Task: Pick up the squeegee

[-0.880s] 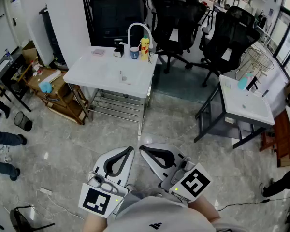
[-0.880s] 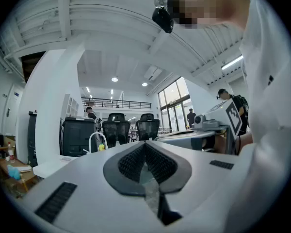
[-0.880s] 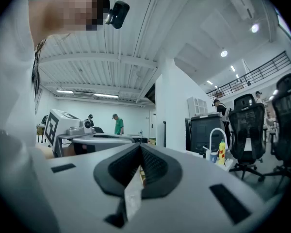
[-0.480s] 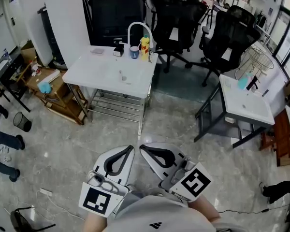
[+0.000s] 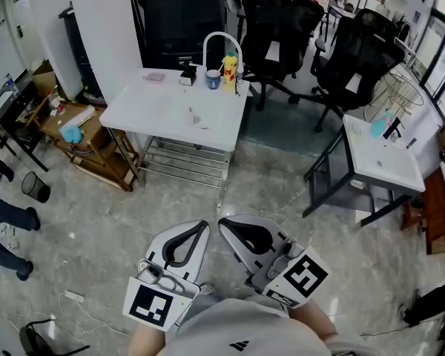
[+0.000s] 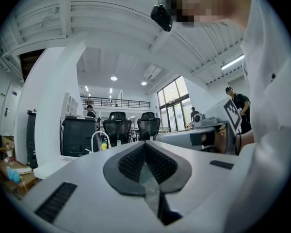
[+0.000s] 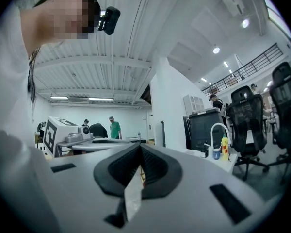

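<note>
No squeegee can be made out for certain. A small pale thing (image 5: 195,116) lies on the white sink table (image 5: 152,110), too small to identify. Both grippers are held level close to the person's body, far from that table, above the stone floor. My left gripper (image 5: 201,225) is shut with nothing in it, and its ribbed pads meet in the left gripper view (image 6: 145,142). Beside it, my right gripper (image 5: 222,223) is also shut and empty, its jaws pressed together in the right gripper view (image 7: 139,145).
The sink table carries a curved white faucet (image 5: 221,37), a yellow bottle (image 5: 229,69) and a blue cup (image 5: 213,80). Black office chairs (image 5: 278,21) stand behind it. A second white table (image 5: 382,162) is at the right, a wooden trolley (image 5: 85,136) and a black bin (image 5: 35,187) at the left.
The head view has shifted a little, so the sink table sits slightly further right in the picture. Both grippers keep their place and stay shut.
</note>
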`<move>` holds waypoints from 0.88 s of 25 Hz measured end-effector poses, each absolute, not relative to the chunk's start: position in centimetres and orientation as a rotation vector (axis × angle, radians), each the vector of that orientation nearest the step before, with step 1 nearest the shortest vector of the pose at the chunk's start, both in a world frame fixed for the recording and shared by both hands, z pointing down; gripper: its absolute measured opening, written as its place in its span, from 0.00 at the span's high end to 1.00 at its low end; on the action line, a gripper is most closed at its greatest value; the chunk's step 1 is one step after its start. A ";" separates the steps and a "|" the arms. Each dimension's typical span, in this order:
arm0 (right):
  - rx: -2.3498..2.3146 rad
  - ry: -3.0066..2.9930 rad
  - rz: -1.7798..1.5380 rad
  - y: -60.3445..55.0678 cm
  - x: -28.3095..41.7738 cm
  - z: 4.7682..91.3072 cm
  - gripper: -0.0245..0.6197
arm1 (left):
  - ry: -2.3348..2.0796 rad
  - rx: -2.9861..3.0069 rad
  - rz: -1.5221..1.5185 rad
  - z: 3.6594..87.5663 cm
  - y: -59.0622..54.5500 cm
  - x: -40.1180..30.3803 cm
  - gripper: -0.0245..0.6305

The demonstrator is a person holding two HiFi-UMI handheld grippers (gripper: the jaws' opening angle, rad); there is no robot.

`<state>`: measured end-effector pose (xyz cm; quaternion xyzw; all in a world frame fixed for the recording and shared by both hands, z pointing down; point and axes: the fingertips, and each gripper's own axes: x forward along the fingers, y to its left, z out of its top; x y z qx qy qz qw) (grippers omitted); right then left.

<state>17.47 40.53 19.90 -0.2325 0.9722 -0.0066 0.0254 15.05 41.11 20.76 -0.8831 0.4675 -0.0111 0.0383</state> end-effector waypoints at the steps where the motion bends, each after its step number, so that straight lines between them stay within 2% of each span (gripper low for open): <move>1: -0.725 3.003 -0.020 40.4 17.1 19.8 0.95 | 1.436 -2.715 -0.034 20.8 41.1 14.6 0.94; 22: -0.726 3.004 -0.069 33.8 12.9 20.3 0.95 | 1.511 -2.706 -0.005 21.3 35.1 9.4 0.94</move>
